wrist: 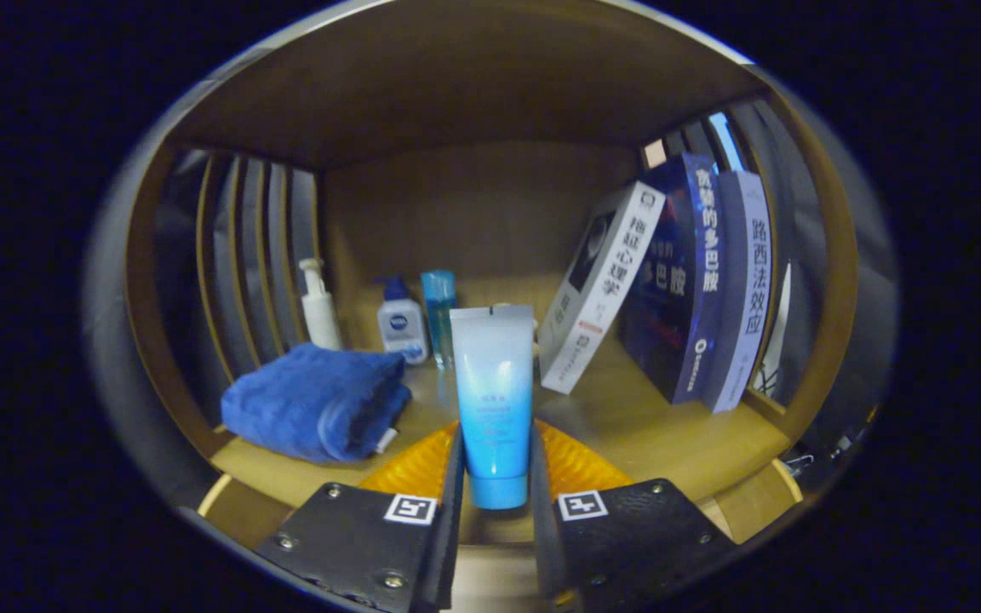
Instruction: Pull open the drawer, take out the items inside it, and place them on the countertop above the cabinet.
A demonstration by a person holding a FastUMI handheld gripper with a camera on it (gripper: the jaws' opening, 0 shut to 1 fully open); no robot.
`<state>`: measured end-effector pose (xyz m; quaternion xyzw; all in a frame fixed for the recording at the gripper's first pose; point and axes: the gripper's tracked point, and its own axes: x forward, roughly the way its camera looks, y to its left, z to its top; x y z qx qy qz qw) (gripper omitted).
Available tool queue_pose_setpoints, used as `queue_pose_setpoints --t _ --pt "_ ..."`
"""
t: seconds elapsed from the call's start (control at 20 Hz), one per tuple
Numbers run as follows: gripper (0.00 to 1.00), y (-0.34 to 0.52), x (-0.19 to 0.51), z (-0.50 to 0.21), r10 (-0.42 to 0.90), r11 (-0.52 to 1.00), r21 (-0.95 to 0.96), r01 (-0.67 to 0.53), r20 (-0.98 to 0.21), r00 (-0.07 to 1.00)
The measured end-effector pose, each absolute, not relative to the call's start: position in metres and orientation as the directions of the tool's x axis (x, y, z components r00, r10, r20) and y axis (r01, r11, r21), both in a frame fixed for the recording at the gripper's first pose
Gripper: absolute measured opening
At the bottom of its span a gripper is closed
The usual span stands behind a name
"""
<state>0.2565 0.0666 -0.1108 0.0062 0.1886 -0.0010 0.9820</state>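
The hand-held gripper [495, 502] pinches a blue tube [492, 400]. Both fingers press on the tube's sides, near its cap end, and the tube stands up straight with the cap at the bottom. It looks like the tube is one of the things from the drawer, so I think that part of the job is done for this one.

The tube is over a wooden bench [627, 417], right in front of the things there. I cannot tell if it touches the wood yet. The fingers need to let go next, I think.

Just ahead on one side lies a folded blue towel [316, 404]. Behind it stand a white pump bottle [318, 306], a small white bottle [401, 323] and a thin blue bottle [439, 311]. On the other side some books [669, 289] lean together.

More things may be in the drawer.
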Motion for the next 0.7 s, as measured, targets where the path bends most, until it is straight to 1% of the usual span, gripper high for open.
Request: queue_pose_setpoints --t 0.05,0.3,0.35,0.4,0.55,0.7 --pt "0.38 0.066 0.258 -0.120 -0.008 1.000 0.012 0.013 -0.392 0.920" --pt "0.38 0.067 0.269 -0.120 -0.015 0.999 0.040 0.032 -0.379 0.925" --pt "0.41 0.066 0.270 -0.123 -0.015 0.999 0.037 0.032 -0.389 0.921" --pt "0.41 0.064 0.272 -0.129 -0.023 0.999 0.029 0.038 -0.400 0.916" --pt "0.45 0.068 0.269 -0.129 -0.026 0.999 0.022 0.037 -0.398 0.917" --pt "0.75 0.067 0.250 -0.116 -0.035 0.999 0.002 0.039 -0.400 0.916"
